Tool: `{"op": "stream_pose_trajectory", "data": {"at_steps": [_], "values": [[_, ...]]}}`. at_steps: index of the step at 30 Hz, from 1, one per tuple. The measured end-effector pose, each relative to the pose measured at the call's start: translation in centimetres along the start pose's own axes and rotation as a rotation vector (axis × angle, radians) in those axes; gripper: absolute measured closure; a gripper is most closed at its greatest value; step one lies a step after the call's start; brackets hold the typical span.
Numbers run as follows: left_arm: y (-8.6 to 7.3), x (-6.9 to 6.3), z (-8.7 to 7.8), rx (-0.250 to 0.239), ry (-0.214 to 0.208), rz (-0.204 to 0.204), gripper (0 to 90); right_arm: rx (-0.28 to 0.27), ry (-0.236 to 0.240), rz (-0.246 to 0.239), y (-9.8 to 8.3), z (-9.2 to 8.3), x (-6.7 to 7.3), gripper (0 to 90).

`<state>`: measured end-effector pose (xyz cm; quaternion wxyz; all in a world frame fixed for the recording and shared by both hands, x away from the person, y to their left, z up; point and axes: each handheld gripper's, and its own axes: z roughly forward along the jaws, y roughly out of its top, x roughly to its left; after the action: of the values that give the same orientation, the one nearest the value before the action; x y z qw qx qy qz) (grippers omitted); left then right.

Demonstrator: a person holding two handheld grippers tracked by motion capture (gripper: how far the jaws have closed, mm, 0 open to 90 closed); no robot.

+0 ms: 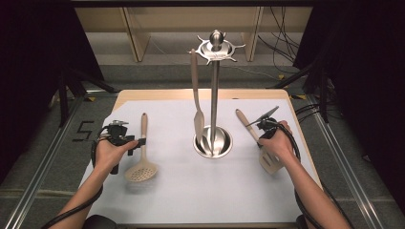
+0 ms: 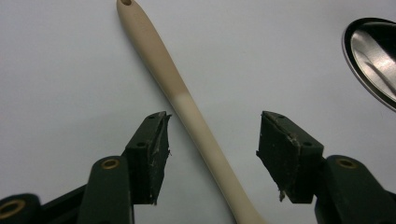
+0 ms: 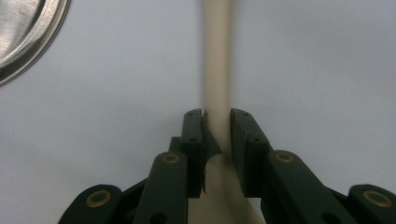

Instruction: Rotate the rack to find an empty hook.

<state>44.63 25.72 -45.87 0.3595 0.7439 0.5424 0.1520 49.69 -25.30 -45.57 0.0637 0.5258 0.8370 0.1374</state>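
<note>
The slotted turner [image 1: 268,160] lies right of the stand's base [image 1: 213,141], blade near me, handle [image 3: 217,70] running far and left. My right gripper [image 3: 217,126] sits over the handle's lower part, jaws narrowed against both its sides, lined up along its length; I judge it a grip ready to lift. On the left, the skimmer's handle [image 2: 187,107] runs diagonally between my left gripper's [image 2: 212,135] wide jaws, touching neither. The right hand is nearer the hanging rack [image 1: 217,47].

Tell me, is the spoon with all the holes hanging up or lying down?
Lying down. The slotted spoon lies flat on the table, handle between the left gripper's open jaws, away from the stand.
</note>
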Motion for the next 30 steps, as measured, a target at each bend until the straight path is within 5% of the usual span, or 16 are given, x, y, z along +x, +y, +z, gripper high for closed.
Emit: {"op": "stream_pose_trajectory", "data": {"at_steps": [7,8,15,16,19,27,30], "values": [[-0.1,0.2,-0.1,0.002,0.002,-0.001,42.0,0.046,0.037,0.011,-1.6,-0.8,0.2,77.1],[-0.1,0.1,-0.1,-0.002,0.002,-0.006,42.1,0.088,0.045,0.061,-1.9,-1.2,0.6,77.2],[0.0,0.0,-0.2,-0.006,0.004,0.001,42.1,0.144,0.054,0.058,-5.4,-2.8,1.4,77.2],[0.1,0.0,-0.2,0.003,0.004,0.002,42.1,0.133,0.028,0.054,-5.8,-2.9,1.6,77.2],[0.1,-0.1,-0.1,-0.004,0.001,0.000,42.1,0.163,0.060,0.067,-6.5,-2.9,1.5,77.2],[0.1,0.0,-0.1,-0.006,0.000,-0.001,42.1,0.170,0.038,0.079,-6.2,-2.8,1.7,70.6],[0.1,0.1,-0.1,0.001,-0.004,0.011,42.0,0.124,0.007,0.039,-5.5,-3.2,1.8,69.7]]}}
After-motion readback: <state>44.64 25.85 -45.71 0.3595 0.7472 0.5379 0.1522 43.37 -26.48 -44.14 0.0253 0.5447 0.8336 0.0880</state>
